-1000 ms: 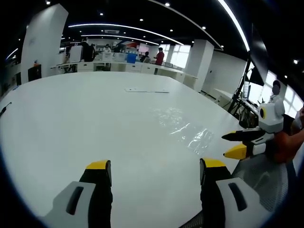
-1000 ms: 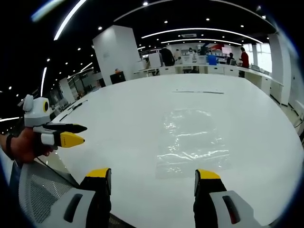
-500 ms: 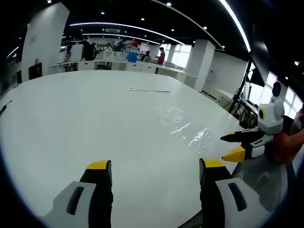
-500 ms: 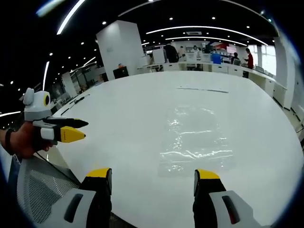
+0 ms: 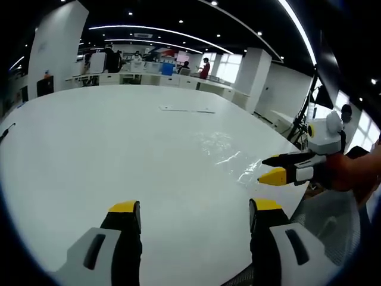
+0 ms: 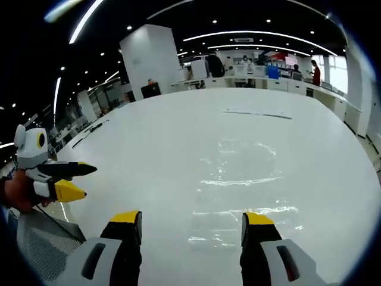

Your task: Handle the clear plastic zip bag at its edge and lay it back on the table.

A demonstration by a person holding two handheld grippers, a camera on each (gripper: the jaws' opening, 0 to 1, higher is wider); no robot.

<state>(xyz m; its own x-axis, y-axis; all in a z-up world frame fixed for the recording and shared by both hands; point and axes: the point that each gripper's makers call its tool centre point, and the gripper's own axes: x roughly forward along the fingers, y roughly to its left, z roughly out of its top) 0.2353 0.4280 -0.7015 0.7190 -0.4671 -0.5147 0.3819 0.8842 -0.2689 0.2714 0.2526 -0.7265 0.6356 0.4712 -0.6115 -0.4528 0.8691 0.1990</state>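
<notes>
Bag [image 6: 241, 179] lies flat on the table [image 6: 149, 155], not yet gripped; both grippers [image 6: 187, 223] [image 5: 190, 211] open, the right nearest its edge.

zip bag [image 6: 244, 190] near edge | hidden behind jaws (right view)

The left gripper [image 5: 193, 214] hangs with jaws parted over the white table [image 5: 89, 143]. The right gripper [image 5: 278, 169], jaws apart, reaches in from the right, seemingly just above the near edge of the clear plastic zip bag [image 5: 229, 156].
</notes>
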